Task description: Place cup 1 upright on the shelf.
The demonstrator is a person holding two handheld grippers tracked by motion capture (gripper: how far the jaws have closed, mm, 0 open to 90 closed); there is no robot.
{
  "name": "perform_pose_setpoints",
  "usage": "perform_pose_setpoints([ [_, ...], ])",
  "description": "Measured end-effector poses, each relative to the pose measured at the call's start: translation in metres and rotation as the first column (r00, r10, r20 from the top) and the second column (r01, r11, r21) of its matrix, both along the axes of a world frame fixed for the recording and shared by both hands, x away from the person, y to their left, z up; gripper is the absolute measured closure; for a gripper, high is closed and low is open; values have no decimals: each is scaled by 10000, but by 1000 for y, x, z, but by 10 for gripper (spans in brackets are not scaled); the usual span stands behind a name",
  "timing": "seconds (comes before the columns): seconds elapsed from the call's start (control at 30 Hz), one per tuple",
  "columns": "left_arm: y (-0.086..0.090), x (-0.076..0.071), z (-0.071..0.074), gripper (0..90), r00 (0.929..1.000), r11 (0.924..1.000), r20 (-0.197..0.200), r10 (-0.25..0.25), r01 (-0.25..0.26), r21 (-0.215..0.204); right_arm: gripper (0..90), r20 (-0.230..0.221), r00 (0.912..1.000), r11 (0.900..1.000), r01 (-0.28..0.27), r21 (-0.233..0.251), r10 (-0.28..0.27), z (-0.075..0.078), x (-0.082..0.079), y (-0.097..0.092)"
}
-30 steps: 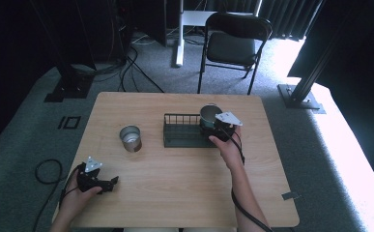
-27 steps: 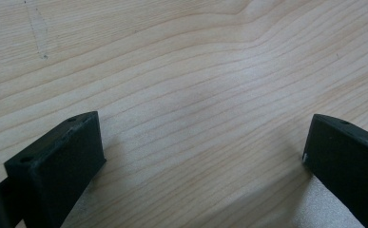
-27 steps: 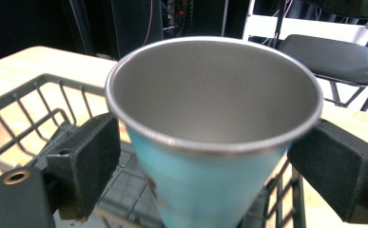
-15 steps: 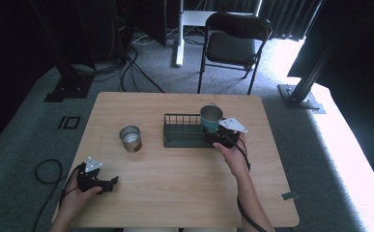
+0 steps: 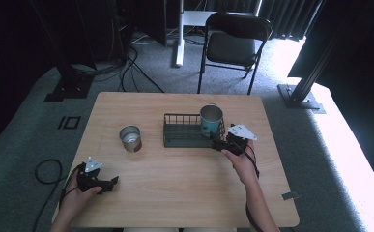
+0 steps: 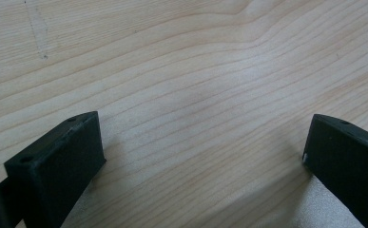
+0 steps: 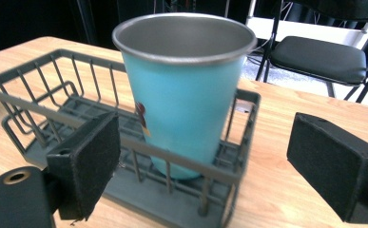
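The right gripper [image 5: 219, 143] has let go of the teal cup [image 5: 210, 120], backing toward 4 o'clock, jaws apart.

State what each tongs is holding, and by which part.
Nothing. Left tongs gape over bare table; right tongs stand open, apart from the blue cup.

Each hand holds a black gripper: left gripper [image 5: 108, 182], right gripper [image 5: 215, 145]. Both carry a grey three-cornered plate on top and trail a thin black cable. The jaws are black blocks, squared at the tips, with a finely textured inner pad and small round holes along the edges. The person's forearms are bare, no sleeves visible
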State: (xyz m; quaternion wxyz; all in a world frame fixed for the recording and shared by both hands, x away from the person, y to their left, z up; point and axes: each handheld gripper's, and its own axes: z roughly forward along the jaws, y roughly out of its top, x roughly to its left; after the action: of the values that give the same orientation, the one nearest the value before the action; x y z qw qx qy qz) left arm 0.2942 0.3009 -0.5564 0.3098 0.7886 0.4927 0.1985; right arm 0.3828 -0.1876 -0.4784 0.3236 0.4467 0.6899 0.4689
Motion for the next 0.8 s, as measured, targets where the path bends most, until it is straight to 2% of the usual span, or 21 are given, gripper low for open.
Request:
perform_pose_setpoints([
  [0.4,0,0,0,4,10000,10000,3,-1,1,6,107,-280,9995,9996,166,-212,-171,-16,-14,-21],
  [0.63,0,0,0,4,10000,10000,2,5,-5,4,107,-536,9979,9993,362,-94,-367,-28,-20,-30],
  [0.8,0,0,0,4,10000,10000,6,-7,7,17,107,-681,9967,9989,423,-188,-435,-36,-25,-36],
])
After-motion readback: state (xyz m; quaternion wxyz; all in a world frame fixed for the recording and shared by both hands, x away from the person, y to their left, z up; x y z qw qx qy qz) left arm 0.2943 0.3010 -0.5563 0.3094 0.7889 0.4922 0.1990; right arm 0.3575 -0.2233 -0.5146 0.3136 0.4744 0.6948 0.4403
